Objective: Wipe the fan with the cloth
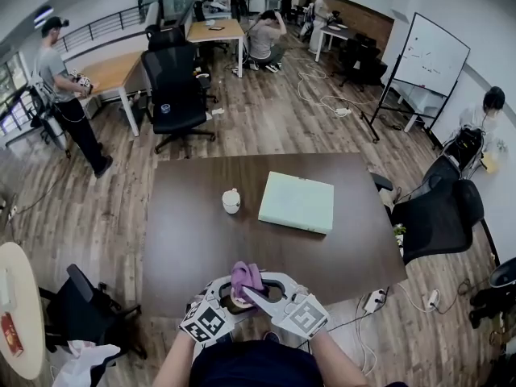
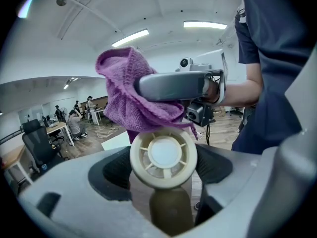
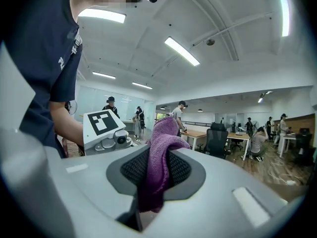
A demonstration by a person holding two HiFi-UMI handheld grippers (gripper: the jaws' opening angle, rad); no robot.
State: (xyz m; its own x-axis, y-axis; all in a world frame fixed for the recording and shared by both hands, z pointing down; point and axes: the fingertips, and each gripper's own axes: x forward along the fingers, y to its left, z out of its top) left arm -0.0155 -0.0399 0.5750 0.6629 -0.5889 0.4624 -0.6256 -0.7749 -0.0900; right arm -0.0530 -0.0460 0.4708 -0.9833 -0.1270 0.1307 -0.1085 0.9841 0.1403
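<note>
Fan [image 2: 163, 155] and cloth [image 3: 157, 167] meet in the air just over the near edge of the bench [image 1: 193, 240], close to the person's body, which seems meant to let one tool steady the work while the other rubs. The left gripper [image 2: 164, 175] stands wide, its pads clamped on either side of the fan's round cream head, with the grille turned toward its own camera. The right gripper [image 3: 154, 182] is nearly closed, pinching a fold of the purple cloth so that a loose bunch sticks out past the tips (enough slack to drape). From the left gripper view, that bunch lies over the fan's upper rim, so wiping looks under way at the top edge. Nothing blocks the two tools. A small white cup [image 1: 231, 201] and a pale green box [image 1: 297, 201] sit farther out on the bench, well apart from the work, and office chairs [image 1: 176, 95] and a whiteboard [image 1: 431, 55] stand beyond.
</note>
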